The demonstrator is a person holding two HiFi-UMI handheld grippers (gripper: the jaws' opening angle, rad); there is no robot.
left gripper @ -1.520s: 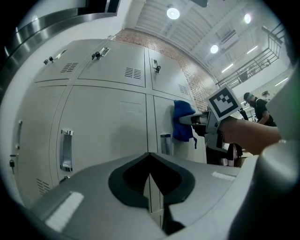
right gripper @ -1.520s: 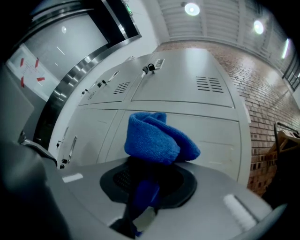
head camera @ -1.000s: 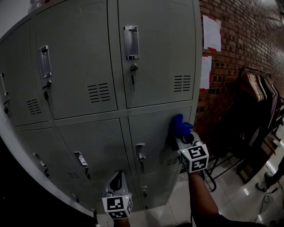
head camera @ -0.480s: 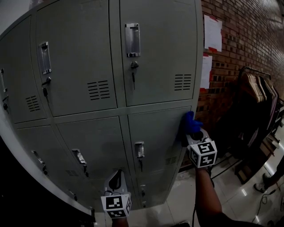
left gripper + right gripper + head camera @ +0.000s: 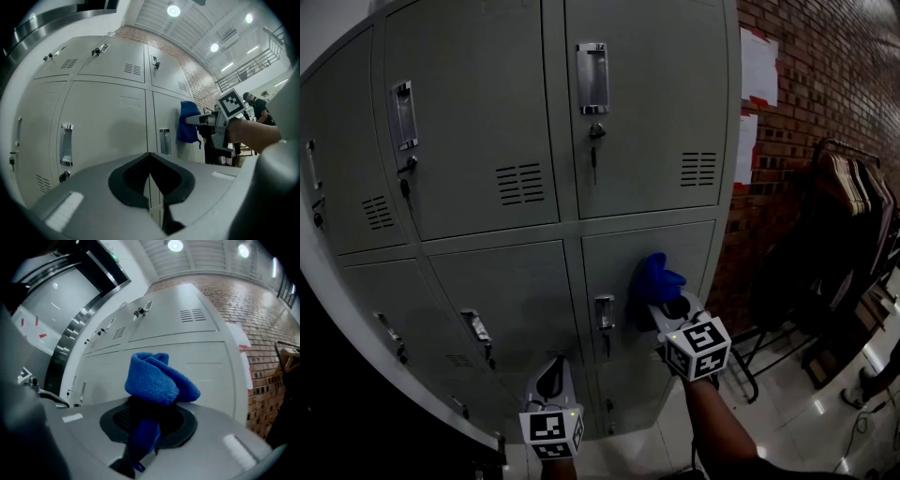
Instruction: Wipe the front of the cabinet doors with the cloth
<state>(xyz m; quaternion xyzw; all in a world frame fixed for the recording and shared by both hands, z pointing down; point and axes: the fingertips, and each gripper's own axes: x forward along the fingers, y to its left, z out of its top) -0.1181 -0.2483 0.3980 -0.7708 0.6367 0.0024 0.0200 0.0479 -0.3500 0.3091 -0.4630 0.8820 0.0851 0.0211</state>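
A grey metal cabinet (image 5: 487, 94) of locker doors fills the head view. My right gripper (image 5: 667, 302) is shut on a blue cloth (image 5: 653, 281), which presses against the lower right door (image 5: 675, 253) beside its handle (image 5: 604, 312). From the right gripper view the cloth (image 5: 157, 380) bulges out above the jaws. The left gripper view shows the cloth (image 5: 188, 122) on the door too. My left gripper (image 5: 549, 381) hangs low in front of the bottom doors, shut with nothing in it, its jaws (image 5: 149, 176) meeting in a closed line.
A brick wall (image 5: 825, 84) with paper notices (image 5: 757, 66) stands right of the cabinet. A rack of hanging clothes (image 5: 853, 202) sits further right over a shiny tiled floor (image 5: 787, 422). Keys hang from the upper door locks (image 5: 594, 155).
My right gripper and the cloth swung right to the door's edge, then back left and slightly down, now beside the door handle. The left gripper has stayed put.
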